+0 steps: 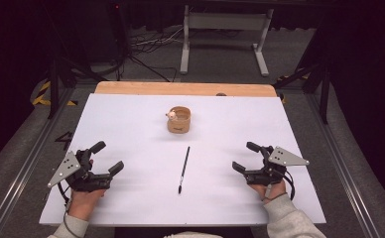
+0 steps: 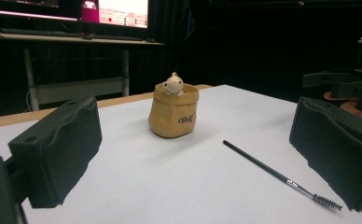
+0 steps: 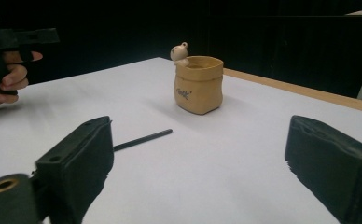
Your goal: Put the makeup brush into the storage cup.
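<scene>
The left gripper (image 1: 107,157) and the right gripper (image 1: 244,155) are resting on the white table (image 1: 131,124), both with jaws standing wide, holding nothing. The thin black brush (image 1: 183,169) is lying between the 2 grippers, apart from both. The tan cup (image 1: 179,120) is standing beyond it. In the right gripper view, that gripper's own jaw is hiding the brush's bristle end.

The tan bag-shaped ceramic cup (image 1: 179,120) stands on the white table (image 1: 131,124), far centre; the thin black brush (image 1: 183,169) lies nearer, between both grippers.

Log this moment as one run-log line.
left gripper: open, empty | right gripper: open, empty | brush: flat on table, untouched | cup: upright
</scene>
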{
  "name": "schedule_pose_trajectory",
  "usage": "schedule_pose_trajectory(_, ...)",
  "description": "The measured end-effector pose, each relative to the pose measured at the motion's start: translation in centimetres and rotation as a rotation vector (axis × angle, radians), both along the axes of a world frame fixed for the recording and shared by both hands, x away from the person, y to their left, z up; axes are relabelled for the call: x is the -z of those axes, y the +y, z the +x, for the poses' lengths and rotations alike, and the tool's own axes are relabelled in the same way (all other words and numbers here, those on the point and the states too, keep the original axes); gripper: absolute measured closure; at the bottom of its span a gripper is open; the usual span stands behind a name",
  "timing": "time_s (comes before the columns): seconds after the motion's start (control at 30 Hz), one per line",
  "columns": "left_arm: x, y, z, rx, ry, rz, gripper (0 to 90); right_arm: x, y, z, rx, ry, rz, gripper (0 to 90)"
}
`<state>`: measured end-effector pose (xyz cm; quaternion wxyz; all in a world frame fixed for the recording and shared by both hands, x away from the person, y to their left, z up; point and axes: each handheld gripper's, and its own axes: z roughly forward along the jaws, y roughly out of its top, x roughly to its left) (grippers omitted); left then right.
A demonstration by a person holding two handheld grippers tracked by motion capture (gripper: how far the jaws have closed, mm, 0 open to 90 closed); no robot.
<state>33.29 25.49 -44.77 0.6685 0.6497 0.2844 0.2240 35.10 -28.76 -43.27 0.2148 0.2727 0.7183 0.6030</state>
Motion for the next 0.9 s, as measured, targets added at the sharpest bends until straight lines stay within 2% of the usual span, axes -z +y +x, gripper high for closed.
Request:
schedule_pose_trajectory(0.1, 0.03, -0.09, 0.01, 0.013, 0.007, -0.009, 2.8, -0.01, -0.06, -0.08, 0.002, -0.004, 0.003, 3.6)
schedule_pose_trajectory(0.2, 0.03, -0.16, 0.0, 0.015, 0.006, 0.0, 2.7, -0.13, 0.0, -0.26, 0.006, -0.028, 0.002, 0.3)
schedule_pose_trajectory(0.3, 0.06, -0.14, -0.01, 0.02, 0.011, -0.006, 2.4, -0.15, 0.15, -0.26, 0.002, -0.041, 0.004, 0.2)
schedule_pose_trajectory(0.63, 0.03, -0.2, -0.05, 0.022, 0.016, -0.006, 2.3, -0.02, 0.3, -0.12, 0.017, -0.024, -0.007, 0.2)
schedule_pose_trajectory(0.9, 0.04, -0.38, -0.07, 0.023, 0.02, 0.013, 2.4, -0.14, 0.33, -0.12, 0.022, -0.026, -0.024, 0.2)
